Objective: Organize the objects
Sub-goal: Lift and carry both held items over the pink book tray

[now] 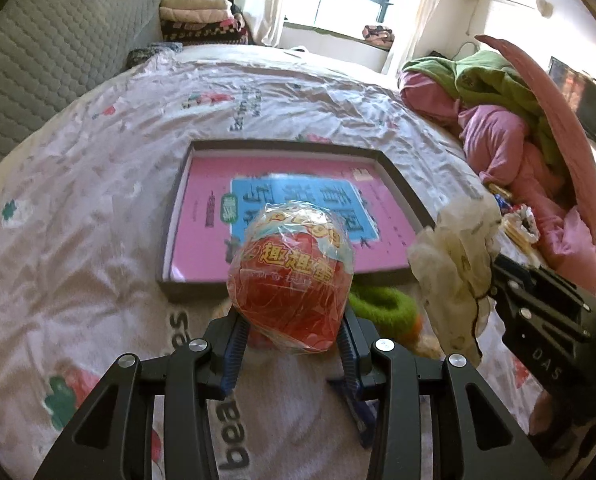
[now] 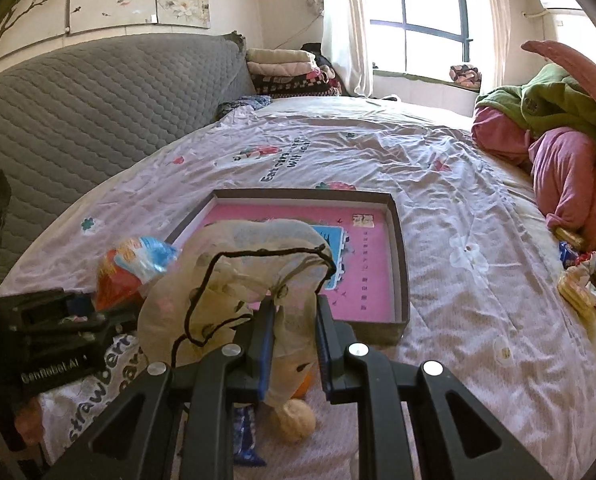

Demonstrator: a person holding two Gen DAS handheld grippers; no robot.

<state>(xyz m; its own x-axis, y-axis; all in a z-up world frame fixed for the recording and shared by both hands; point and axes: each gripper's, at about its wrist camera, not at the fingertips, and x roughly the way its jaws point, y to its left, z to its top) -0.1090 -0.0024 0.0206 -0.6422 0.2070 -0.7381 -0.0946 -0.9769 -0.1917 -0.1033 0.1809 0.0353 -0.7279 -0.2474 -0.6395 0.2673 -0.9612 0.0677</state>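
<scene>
I work over a wide bed (image 1: 98, 184) with a printed sheet. On it lies a shallow dark box (image 1: 406, 184), and a pink book (image 1: 202, 232) covers its floor. At the far right side of the bed there is a heap of pink and green clothes (image 1: 510, 128).

My left gripper (image 1: 292, 340) holds a red toy egg (image 1: 292, 280) wrapped in clear film; the jaws are closed on its lower part, and it hangs just before the near wall of the box. My right gripper (image 2: 294, 320) has its jaws pressed on a cream cloth pouch (image 2: 234, 284) with a black drawstring (image 2: 202, 280), which droops over the near corner of the box. Under the grippers, on the sheet, I see a green fuzzy thing (image 1: 382, 304), a walnut (image 2: 292, 420) and a small blue wrapper (image 2: 246, 440).

I judge that the step is to put both things into the box. To do it well, I would bring the egg forward over the wall, lower it until it nearly rests on the book, and only then open the jaws, because a round thing will roll if it falls. The film is slippery, so I would not loosen the grip early. The pouch is soft; I would lay it in a free corner, well apart from the egg, and keep the string from catching on a finger.
</scene>
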